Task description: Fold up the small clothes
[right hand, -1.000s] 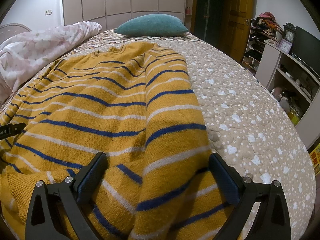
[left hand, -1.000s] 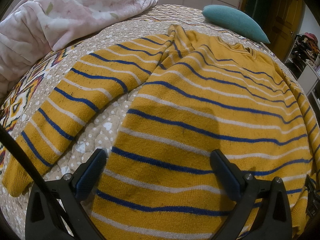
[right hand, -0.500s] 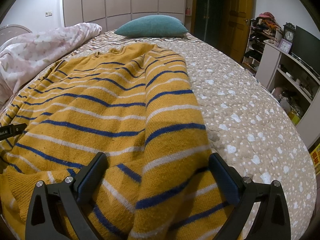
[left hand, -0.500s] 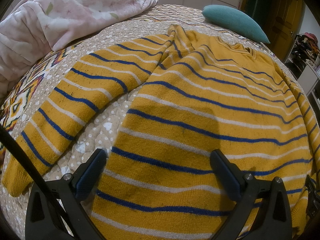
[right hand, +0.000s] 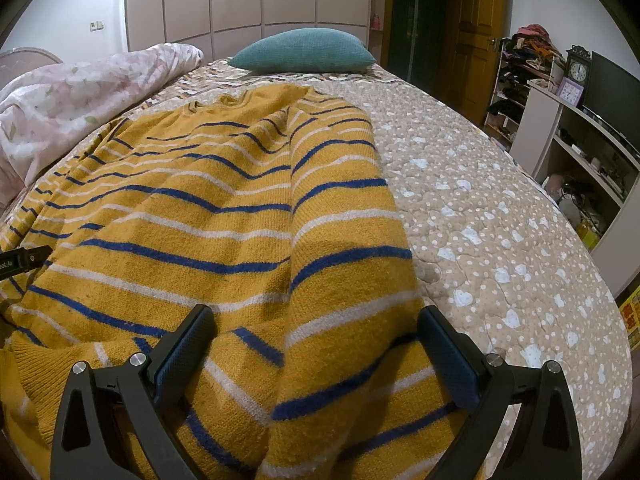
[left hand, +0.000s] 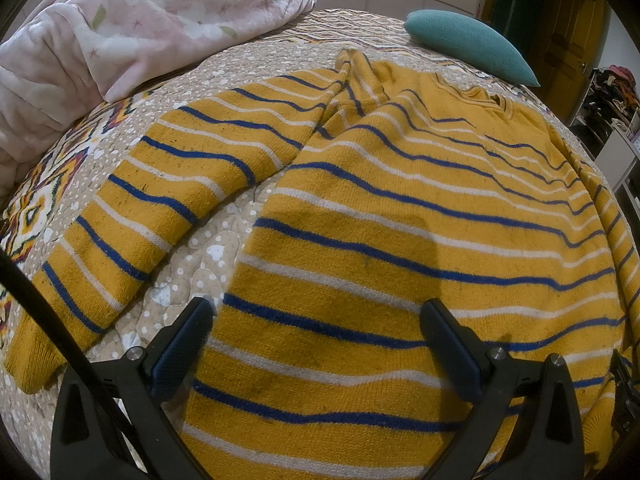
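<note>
A mustard-yellow sweater (left hand: 400,216) with blue and white stripes lies spread on the bed. In the left wrist view its left sleeve (left hand: 168,200) stretches out to the left, apart from the body. My left gripper (left hand: 320,332) is open, its fingers wide apart just above the sweater's lower body. In the right wrist view the sweater (right hand: 192,216) has its right sleeve (right hand: 344,256) folded in along the right edge. My right gripper (right hand: 316,336) is open, straddling that sleeve near the hem. Neither gripper holds any cloth.
The bed has a beige dotted quilt (right hand: 500,240). A pink floral duvet (left hand: 140,24) is heaped at the left. A teal pillow (right hand: 304,50) lies at the head. Shelves with a clock and a TV (right hand: 600,112) stand to the right of the bed.
</note>
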A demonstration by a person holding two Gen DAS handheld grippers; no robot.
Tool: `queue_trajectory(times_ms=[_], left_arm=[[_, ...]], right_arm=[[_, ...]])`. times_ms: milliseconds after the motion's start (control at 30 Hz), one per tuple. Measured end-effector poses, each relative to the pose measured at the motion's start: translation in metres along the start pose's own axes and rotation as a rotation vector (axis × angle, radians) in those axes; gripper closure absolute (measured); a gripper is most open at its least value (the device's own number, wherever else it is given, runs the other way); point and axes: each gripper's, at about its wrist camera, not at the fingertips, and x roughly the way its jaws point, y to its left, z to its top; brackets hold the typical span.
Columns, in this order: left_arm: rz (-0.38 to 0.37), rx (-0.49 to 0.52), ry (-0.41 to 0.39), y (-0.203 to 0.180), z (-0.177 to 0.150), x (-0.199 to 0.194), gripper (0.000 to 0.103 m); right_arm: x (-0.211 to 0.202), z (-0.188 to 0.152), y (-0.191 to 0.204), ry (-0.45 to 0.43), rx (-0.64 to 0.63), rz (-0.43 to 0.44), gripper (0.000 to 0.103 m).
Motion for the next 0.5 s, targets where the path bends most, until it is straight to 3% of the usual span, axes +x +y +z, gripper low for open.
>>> queue_trajectory(times_ms=[500], left_arm=[[0.000,0.000,0.000,0.0001,-0.0001,0.0000,0.000]], right_arm=[[0.0017,-0.0011,-0.0024,-0.009,0.009,0.022,0.000]])
